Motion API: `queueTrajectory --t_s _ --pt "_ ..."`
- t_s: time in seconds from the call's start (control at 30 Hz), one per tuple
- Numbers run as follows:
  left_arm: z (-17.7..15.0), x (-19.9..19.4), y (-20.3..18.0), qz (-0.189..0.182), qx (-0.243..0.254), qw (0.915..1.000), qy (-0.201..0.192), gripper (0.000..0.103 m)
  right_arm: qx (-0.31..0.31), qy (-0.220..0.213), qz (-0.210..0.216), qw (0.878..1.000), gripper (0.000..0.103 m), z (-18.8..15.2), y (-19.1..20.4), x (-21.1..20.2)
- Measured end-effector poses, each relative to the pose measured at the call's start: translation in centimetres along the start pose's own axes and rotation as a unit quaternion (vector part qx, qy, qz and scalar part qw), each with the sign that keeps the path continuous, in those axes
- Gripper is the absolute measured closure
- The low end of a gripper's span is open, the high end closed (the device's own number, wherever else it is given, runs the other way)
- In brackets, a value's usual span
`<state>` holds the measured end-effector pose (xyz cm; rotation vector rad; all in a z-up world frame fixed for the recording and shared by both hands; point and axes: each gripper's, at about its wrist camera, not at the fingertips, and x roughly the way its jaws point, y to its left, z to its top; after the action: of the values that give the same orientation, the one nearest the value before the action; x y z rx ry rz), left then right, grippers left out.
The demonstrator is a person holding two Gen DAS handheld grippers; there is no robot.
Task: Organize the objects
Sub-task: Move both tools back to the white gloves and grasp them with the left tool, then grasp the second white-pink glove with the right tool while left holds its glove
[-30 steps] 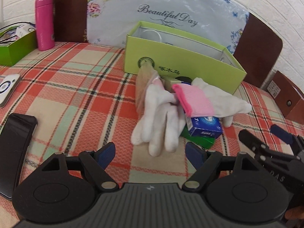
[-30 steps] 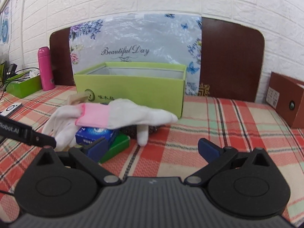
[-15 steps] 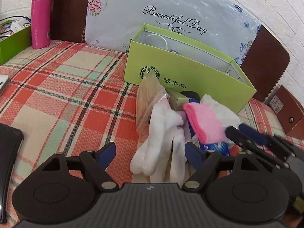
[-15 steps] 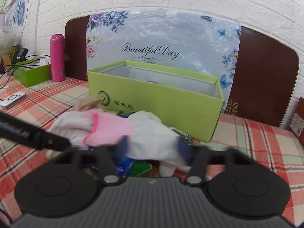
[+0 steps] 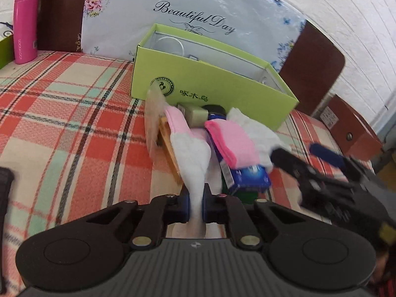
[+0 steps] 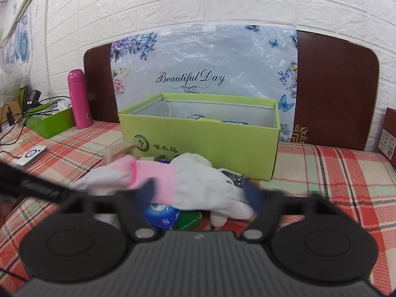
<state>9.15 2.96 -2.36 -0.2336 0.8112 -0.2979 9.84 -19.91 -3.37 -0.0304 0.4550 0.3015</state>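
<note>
A white glove with a pink cuff [image 5: 191, 158] is pinched at its finger end between the nearly closed blue pads of the left gripper [image 5: 196, 204]; from the claw it stretches toward 12 o'clock, its cuff resting against a clear packet [image 5: 153, 113] at about 11 o'clock in the left wrist view. A second white glove with a pink cuff [image 6: 198, 185] lies just ahead of the right gripper [image 6: 200, 194], whose jaws are spread wide to either side of it; whether the pads touch the fabric cannot be told, since they are blurred. Under this glove a blue carton [image 6: 160, 214] and a green carton [image 6: 191, 219] are seen, touching it from below, at 6 o'clock of the glove. A wooden piece [image 6: 121, 151] sits at 10 o'clock of the pile. Directly behind the pile, at 12 o'clock, a lime-green open box [image 6: 205, 136] stands on the plaid tablecloth [image 6: 334, 173], with small items partly visible inside. A pink bottle [image 6: 79, 99] stands upright at 10 o'clock, well apart, just beside a smaller green tray [image 6: 50, 121]. A floral bag printed "Beautiful Day" [image 6: 205, 61] leans behind the box.
</note>
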Motion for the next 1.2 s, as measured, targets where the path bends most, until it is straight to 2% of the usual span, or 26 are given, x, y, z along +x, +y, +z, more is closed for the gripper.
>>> queueTrajectory --t_s 0.1,0.13,0.2,0.23,0.27,0.3,0.33,0.37,0.4,0.43,0.53,0.67,0.77,0.87,0.9,0.93,0.97,1.0,1.03,1.1,1.13,1.2 --pt "-1.6 -1.5 0.1 0.003 0.012 0.9999 0.009 0.095 -0.033 -0.003 0.006 0.999 0.009 0.0 1.3 1.2" --pt "-2.1 -1.8 0.2 0.005 0.012 0.9998 0.014 0.095 -0.043 -0.002 0.008 0.999 0.006 0.0 1.7 1.7" --pt "-2.9 -2.1 0.4 0.013 0.011 0.9996 0.022 0.095 -0.067 0.014 0.01 0.998 0.004 -0.2 2.7 3.1" --pt "-3.2 -2.2 0.5 0.018 0.011 0.9995 0.024 0.095 -0.075 0.024 0.011 0.997 0.01 -0.4 3.0 3.7" --pt "-3.4 -2.2 0.6 0.021 0.009 0.9994 0.027 0.095 -0.075 0.031 0.015 0.997 0.02 -0.7 3.1 4.1" --pt "-3.4 -2.1 0.7 0.022 0.006 0.9993 0.03 0.095 -0.065 0.035 0.031 0.997 0.041 -0.8 2.9 4.3" --pt "-3.4 -1.9 0.8 0.023 0.003 0.9992 0.033 0.095 -0.046 0.04 0.047 0.997 0.048 -0.9 2.7 4.3" --pt "-3.4 -1.8 0.8 0.024 0.002 0.9991 0.034 0.095 -0.034 0.037 0.046 0.998 0.056 -0.8 2.6 4.1" --pt "-3.3 -1.6 0.8 0.024 0.003 0.9991 0.036 0.095 -0.036 0.03 0.04 0.998 0.089 -0.7 2.5 3.6" --pt "-3.3 -1.5 0.6 0.023 0.005 0.999 0.037 0.095 -0.045 0.025 0.038 0.998 0.097 -0.5 2.4 3.1" --pt "-3.4 -1.4 0.2 0.022 0.012 0.999 0.038 0.094 -0.035 0.002 0.036 0.999 0.097 0.0 1.3 1.0" --pt "-3.6 -1.3 0.2 0.041 0.021 0.9983 0.036 0.093 -0.039 -0.024 0.026 0.999 0.097 -0.2 -0.5 -3.3" --pt "-3.7 -1.3 0.7 0.051 0.011 0.9981 0.033 0.078 -0.045 -0.005 0.022 0.999 0.097 -1.4 -2.3 -5.8" --pt "-3.6 -1.6 0.9 0.058 0.0 0.9981 0.018 0.052 -0.053 0.044 0.002 0.998 0.095 -3.6 -3.7 -6.5" --pt "-3.6 -1.8 0.9 0.061 -0.003 0.9981 0.011 0.041 -0.053 0.061 -0.003 0.997 0.095 -4.4 -4.0 -6.4" --pt "-3.4 -2.0 0.7 0.066 -0.007 0.9978 -0.001 0.036 -0.043 0.078 -0.011 0.996 0.089 -5.3 -4.3 -6.4" --pt "-3.3 -2.2 0.6 0.069 -0.008 0.9975 -0.011 0.035 -0.029 0.094 -0.013 0.995 0.08 -6.0 -4.6 -6.2" --pt "-3.1 -2.2 0.5 0.07 -0.007 0.9974 -0.017 0.034 -0.014 0.107 -0.011 0.994 0.059 -6.4 -4.8 -6.2" --pt "-2.9 -2.2 0.3 0.07 -0.004 0.9973 -0.022 0.033 0.003 0.11 -0.007 0.994 0.043 -6.8 -5.0 -6.3" --pt "-2.5 -1.7 0.1 0.069 0.003 0.9972 -0.026 0.032 0.015 0.096 -0.007 0.995 0.03 -6.9 -4.9 -6.8" --pt "-2.3 -1.2 0.0 0.072 0.007 0.9971 -0.025 0.032 0.012 0.091 -0.014 0.996 0.019 -6.8 -4.8 -6.9" --pt "-2.0 -0.1 -0.1 0.077 0.013 0.9968 -0.016 0.032 0.003 0.076 -0.039 0.996 0.006 -6.6 -4.5 -6.9"
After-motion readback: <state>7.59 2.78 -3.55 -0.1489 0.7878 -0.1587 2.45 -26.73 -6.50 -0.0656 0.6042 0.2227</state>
